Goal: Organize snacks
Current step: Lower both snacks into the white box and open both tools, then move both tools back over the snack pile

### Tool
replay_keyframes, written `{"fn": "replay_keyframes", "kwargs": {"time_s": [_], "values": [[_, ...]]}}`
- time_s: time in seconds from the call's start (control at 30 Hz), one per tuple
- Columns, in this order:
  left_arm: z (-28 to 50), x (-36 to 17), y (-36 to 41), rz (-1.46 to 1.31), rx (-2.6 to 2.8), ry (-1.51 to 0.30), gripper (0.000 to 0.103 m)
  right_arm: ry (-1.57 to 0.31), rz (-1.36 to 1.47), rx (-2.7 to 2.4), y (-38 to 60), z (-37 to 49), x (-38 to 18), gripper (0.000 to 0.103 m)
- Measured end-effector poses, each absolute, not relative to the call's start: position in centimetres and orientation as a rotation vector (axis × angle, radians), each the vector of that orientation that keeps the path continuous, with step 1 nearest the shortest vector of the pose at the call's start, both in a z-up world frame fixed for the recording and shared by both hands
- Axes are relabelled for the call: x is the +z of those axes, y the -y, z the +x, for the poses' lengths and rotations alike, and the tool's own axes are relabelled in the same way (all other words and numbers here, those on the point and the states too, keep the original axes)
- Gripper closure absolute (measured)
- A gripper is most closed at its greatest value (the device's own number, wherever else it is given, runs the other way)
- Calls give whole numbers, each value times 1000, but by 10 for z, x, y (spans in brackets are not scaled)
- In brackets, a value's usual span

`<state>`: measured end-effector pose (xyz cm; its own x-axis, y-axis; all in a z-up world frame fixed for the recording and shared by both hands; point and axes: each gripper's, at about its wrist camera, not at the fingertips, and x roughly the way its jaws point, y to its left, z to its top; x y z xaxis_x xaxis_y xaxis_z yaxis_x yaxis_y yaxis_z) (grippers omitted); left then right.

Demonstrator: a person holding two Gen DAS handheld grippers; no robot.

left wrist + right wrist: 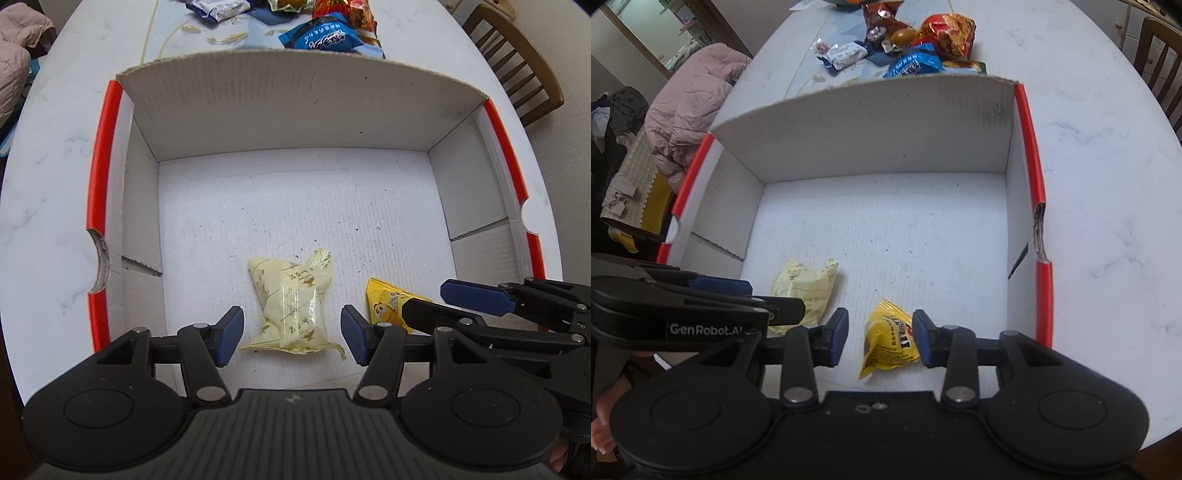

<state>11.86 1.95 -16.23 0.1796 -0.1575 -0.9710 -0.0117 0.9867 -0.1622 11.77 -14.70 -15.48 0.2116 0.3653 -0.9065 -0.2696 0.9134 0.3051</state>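
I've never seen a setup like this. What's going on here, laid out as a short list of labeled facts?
container: white cardboard box with red edges, on a marble-look table
in box: pale yellow snack packet; yellow candy bag
left gripper: open, straddling the pale packet
right gripper: open, straddling the candy bag
still outside: blue cookie bag, red chip bag and other snacks beyond the box
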Motion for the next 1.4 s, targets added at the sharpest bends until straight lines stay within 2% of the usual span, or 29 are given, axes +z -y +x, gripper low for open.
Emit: {"fn": "replay_keyframes", "kwargs": {"time_s": [0.07, 0.27, 0.43, 0.5, 0.57, 0.83, 1.13, 1.4], "values": [[116, -157, -21, -144, -103, -1377, 45, -1272, 91, 447, 149, 115, -149, 58], [110, -136, -26, -137, -109, -1333, 43, -1218, 101, 457, 153, 111, -126, 33], [103, -114, -30, -135, -121, -1280, 40, -1175, 109, 467, 151, 110, -104, 23], [102, -104, -33, -143, -126, -1256, 35, -1158, 107, 475, 151, 109, -96, 22], [101, -94, -36, -145, -129, -1231, 35, -1140, 102, 475, 149, 109, -88, 20], [100, -55, -48, -147, -140, -1144, 19, -1076, 86, 472, 148, 112, -55, 8], [112, -10, -58, -93, -130, -1047, 18, -1014, 60, 461, 145, 128, -20, 6], [152, 30, -58, 4, -116, -981, 18, -972, 47, 414, 150, 172, 8, 5]]}}
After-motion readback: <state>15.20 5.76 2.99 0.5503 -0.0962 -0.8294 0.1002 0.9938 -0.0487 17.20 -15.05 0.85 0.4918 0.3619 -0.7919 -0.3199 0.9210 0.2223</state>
